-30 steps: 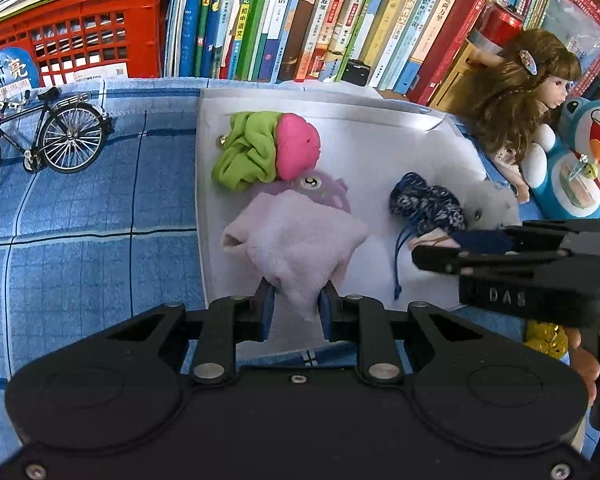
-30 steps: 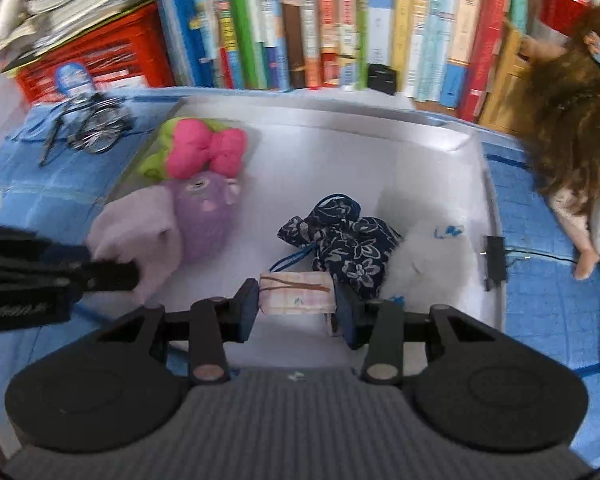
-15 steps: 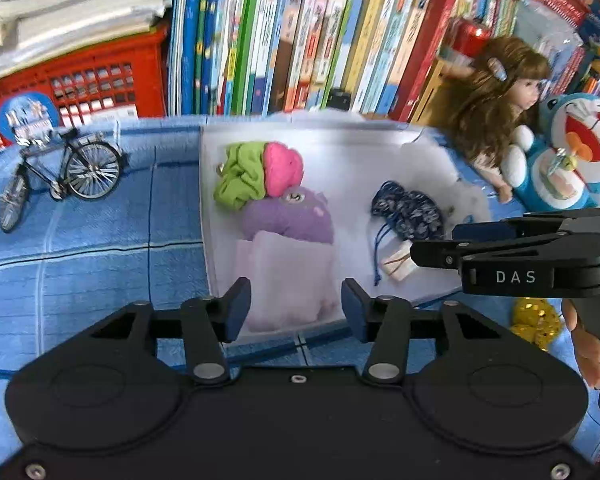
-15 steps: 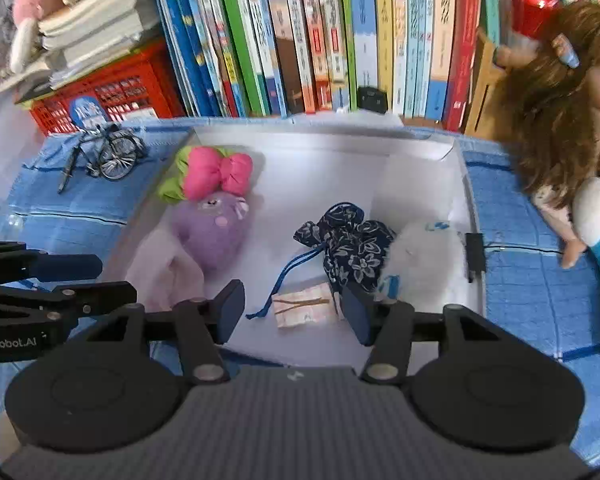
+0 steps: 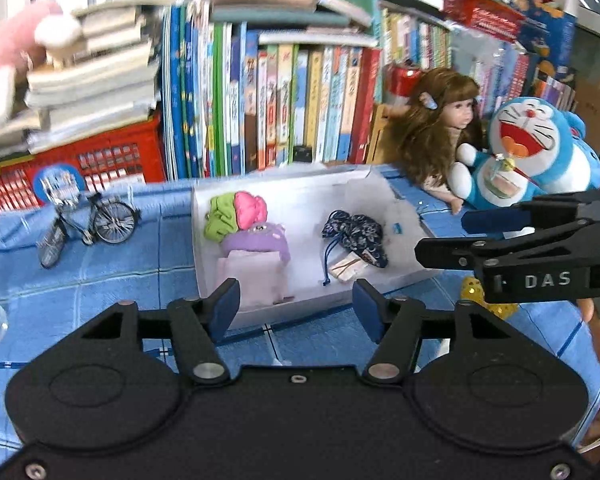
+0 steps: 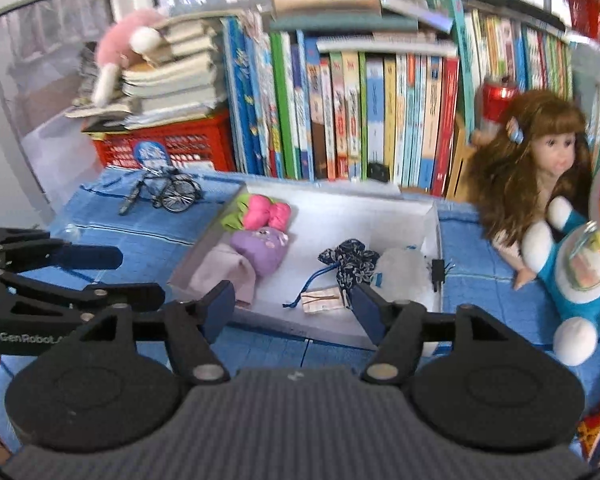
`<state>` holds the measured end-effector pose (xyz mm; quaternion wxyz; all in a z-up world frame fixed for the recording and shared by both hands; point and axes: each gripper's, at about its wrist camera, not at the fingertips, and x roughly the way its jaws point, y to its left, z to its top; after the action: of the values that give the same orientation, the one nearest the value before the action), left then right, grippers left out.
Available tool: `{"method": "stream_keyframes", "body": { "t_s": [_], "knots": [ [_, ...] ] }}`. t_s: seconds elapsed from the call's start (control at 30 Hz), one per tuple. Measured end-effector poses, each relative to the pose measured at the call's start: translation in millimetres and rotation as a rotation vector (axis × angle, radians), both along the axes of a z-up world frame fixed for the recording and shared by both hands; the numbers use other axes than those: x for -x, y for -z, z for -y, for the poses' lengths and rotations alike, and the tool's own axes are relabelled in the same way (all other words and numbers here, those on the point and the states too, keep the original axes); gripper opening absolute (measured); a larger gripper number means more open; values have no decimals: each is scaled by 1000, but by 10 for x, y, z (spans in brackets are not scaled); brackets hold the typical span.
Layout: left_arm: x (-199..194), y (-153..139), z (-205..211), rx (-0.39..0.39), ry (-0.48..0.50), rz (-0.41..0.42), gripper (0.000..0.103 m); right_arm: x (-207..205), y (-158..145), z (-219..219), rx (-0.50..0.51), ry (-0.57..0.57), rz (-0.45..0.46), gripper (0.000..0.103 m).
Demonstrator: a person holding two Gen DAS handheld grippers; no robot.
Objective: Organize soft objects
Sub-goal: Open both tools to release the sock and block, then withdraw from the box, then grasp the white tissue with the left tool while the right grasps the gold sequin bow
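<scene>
A white box [image 5: 384, 288] [image 6: 428, 210] on the blue cloth holds a pale pink cloth [image 5: 252, 278] [image 6: 224, 272], a purple plush [image 5: 256, 240] [image 6: 260, 246], a pink and green bow [image 5: 236, 212] [image 6: 260, 212], a dark floral pouch [image 5: 356, 232] [image 6: 350, 262], a small tan sachet [image 5: 346, 268] [image 6: 320, 300] and a white fluffy item [image 6: 400, 272]. My left gripper [image 5: 296, 312] is open and empty, back from the box's near edge. My right gripper [image 6: 294, 308] is open and empty too; it shows from the side in the left wrist view [image 5: 440, 236].
A model bicycle [image 5: 86, 226] [image 6: 162, 192] stands left of the box. A red crate [image 5: 72, 164] and a row of books [image 5: 268, 104] line the back. A doll [image 5: 440, 124] [image 6: 536, 168] and a blue plush [image 5: 532, 152] [image 6: 580, 276] sit at the right. A yellow item [image 5: 474, 292] lies by the box.
Both grippers let go and opened: the left released the pale pink cloth, the right the tan sachet, both left in the box. Both have pulled back and up from the box.
</scene>
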<state>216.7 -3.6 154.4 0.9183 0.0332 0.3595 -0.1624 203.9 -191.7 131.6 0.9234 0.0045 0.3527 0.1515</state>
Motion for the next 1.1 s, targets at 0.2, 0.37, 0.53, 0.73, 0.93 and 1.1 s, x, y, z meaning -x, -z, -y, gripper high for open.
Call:
{"method": "stream_keyframes", "body": {
  "t_s": [0.2,0.37,0.53,0.73,0.93,1.1],
  "knots": [
    [511,-57,41,34,22,70,63,480,-87,123,-22,-21,84,80],
    [924,-11,54,82,38,126,64,816,-61,197,-29,-29,143,82],
    [1227,127,85,114,37,171,67,1064,37,259,-31,-33,181,82],
    [1415,308,145,128,27,192,67,1282,181,342,-31,-23,222,83],
    [1565,474,153,130,2,213,67,1458,323,497,-50,-2,250,85],
    [1692,613,142,122,-14,224,65,1547,445,623,-51,26,259,85]
  ]
}}
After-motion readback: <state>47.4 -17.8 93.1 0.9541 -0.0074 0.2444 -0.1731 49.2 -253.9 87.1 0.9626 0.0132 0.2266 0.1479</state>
